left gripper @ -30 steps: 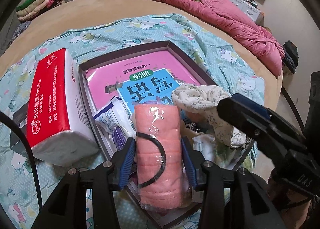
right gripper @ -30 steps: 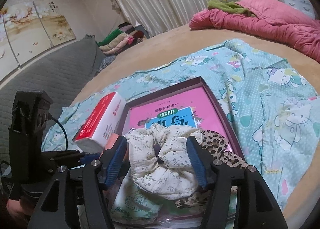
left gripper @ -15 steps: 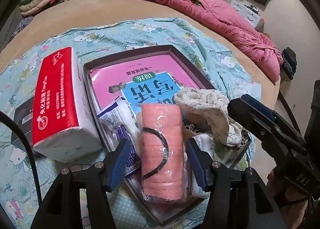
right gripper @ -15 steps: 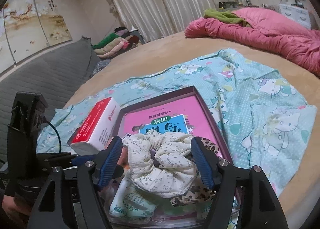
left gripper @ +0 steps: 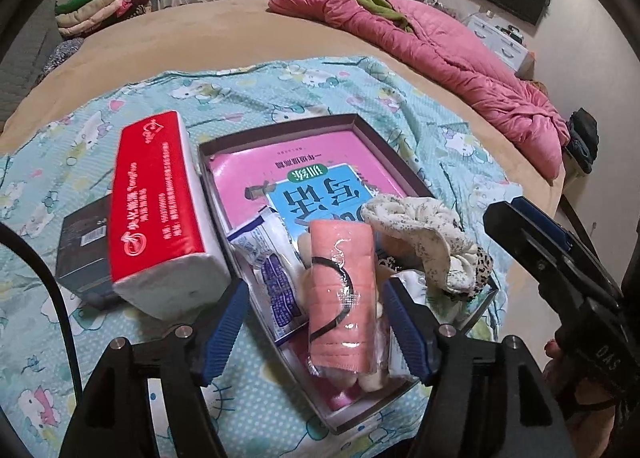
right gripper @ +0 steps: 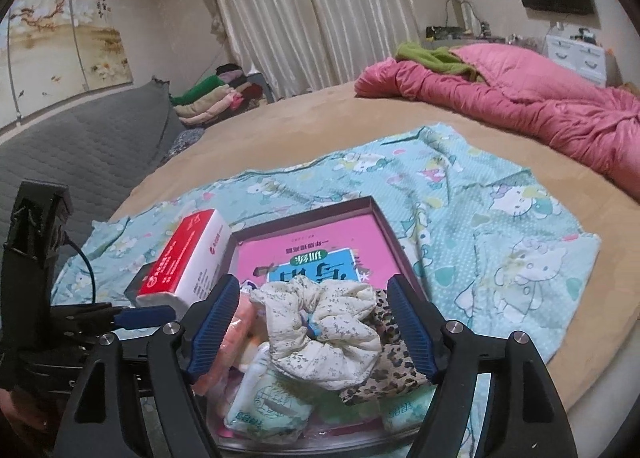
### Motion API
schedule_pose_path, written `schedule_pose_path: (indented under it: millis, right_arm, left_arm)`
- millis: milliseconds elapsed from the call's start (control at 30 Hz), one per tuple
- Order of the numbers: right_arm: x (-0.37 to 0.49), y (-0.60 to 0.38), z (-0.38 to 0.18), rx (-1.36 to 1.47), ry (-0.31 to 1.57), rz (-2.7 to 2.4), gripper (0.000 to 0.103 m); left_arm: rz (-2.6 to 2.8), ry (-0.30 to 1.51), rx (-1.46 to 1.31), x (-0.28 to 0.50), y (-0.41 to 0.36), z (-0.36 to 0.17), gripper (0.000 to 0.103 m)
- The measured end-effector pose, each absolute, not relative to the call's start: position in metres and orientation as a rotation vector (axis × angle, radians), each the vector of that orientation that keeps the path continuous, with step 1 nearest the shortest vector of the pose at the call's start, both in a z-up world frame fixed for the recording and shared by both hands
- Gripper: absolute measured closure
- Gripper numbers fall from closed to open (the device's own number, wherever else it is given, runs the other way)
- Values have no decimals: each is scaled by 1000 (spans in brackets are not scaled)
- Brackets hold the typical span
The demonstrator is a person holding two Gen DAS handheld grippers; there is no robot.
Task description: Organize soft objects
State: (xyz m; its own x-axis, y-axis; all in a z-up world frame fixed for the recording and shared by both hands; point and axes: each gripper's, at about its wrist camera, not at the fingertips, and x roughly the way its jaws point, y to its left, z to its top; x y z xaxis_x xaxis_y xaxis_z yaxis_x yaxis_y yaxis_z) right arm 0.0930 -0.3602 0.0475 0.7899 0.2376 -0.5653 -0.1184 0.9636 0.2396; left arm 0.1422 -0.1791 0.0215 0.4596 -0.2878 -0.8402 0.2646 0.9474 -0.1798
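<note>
A shallow dark box (left gripper: 404, 166) lies on the patterned sheet and holds a pink book (left gripper: 288, 174), a wrapped pink towel roll (left gripper: 344, 294), a blue-white tissue pack (left gripper: 276, 274), a cream floral scrunchie (left gripper: 420, 230) and a leopard scrunchie (right gripper: 388, 362). My left gripper (left gripper: 316, 334) is open, its fingers either side of the pink roll and back from it. My right gripper (right gripper: 316, 334) is open around the cream scrunchie (right gripper: 324, 330), apart from it. Green tissue packs (right gripper: 268, 406) lie under the scrunchies.
A red and white tissue pack (left gripper: 160, 210) lies left of the box, with a small dark box (left gripper: 84, 246) beside it. A pink quilt (left gripper: 440, 50) lies at the far right of the bed. Folded clothes (right gripper: 212, 98) are stacked beyond the bed.
Both grippers have opened wider and drawn back. The pink roll was let go and lies in the box. The cream scrunchie was let go and rests on the pile.
</note>
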Motion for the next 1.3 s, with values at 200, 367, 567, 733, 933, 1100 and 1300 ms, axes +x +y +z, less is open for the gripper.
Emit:
schedule_pose_path:
  millis: [200,367,567,733,933,1100,1300]
  right_arm:
    - [82,-349,65,166,604,185,25]
    - [72,-336,78,142,588,168,24]
    - [59,-320,95,118,577,131,23]
    - [51,-309,104,75,579,67,22]
    - [39,-300,114,45,580,8,19]
    - [27,-293,124,32,570,-10,18]
    - [13,-282,130,26,571,2,18]
  left_arm:
    - [-336,1010,-56,136,-166,37,32]
    - [-307,977,-61,130,-153,52,31]
    - [-286,944,-70,119,-138,68,30]
    - [-266,918,-69,109,-129,79,28]
    - [-258,904,-66,97,-122,87,27]
    - [-245,892,-72,87,-114,93,18]
    - [-207,882,-86,74,-100,101,18]
